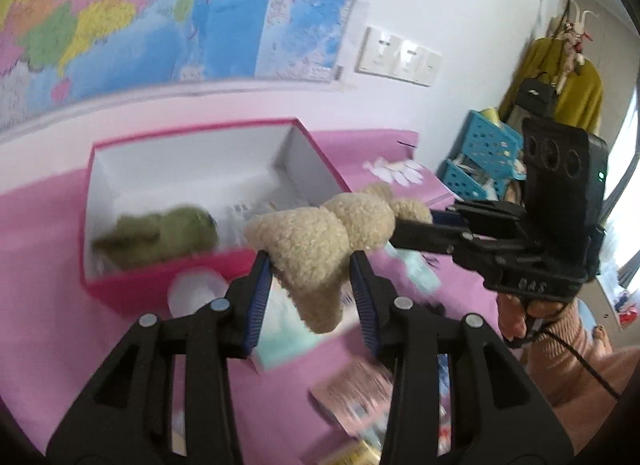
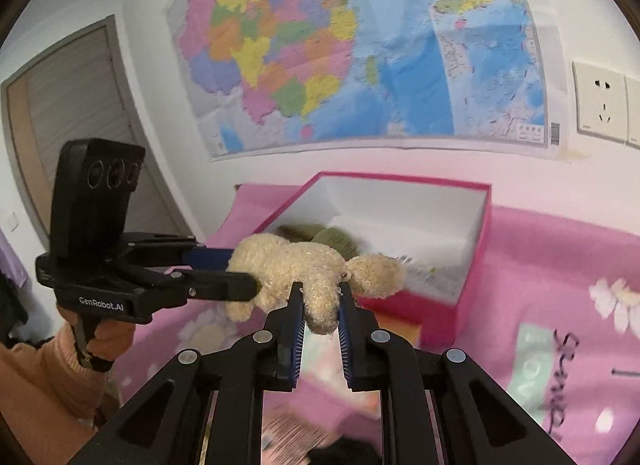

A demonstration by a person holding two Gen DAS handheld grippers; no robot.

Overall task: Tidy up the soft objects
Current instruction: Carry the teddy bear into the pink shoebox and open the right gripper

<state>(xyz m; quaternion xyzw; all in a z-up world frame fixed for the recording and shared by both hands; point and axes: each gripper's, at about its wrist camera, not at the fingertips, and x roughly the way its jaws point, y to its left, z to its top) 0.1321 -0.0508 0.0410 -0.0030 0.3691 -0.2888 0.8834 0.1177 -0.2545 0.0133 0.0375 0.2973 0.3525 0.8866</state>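
A cream plush bear (image 1: pixel 320 241) hangs in the air in front of a pink box (image 1: pixel 168 285) with a white inside. My left gripper (image 1: pixel 312 265) is shut on the bear's body. My right gripper (image 2: pixel 320 297) is shut on one of its limbs; the bear also shows in the right wrist view (image 2: pixel 304 269). A green plush toy (image 1: pixel 160 233) lies inside the box, also seen in the right wrist view (image 2: pixel 324 237). The box (image 2: pixel 472 265) sits on a pink flowered bed cover (image 2: pixel 560 265).
A large map (image 2: pixel 360 45) hangs on the wall behind the box. Blue plastic crates (image 1: pixel 480 161) stand at the far right beside hanging clothes (image 1: pixel 560 81). Wall sockets (image 2: pixel 600 105) are right of the map. Loose paper items (image 1: pixel 352 393) lie on the bed near me.
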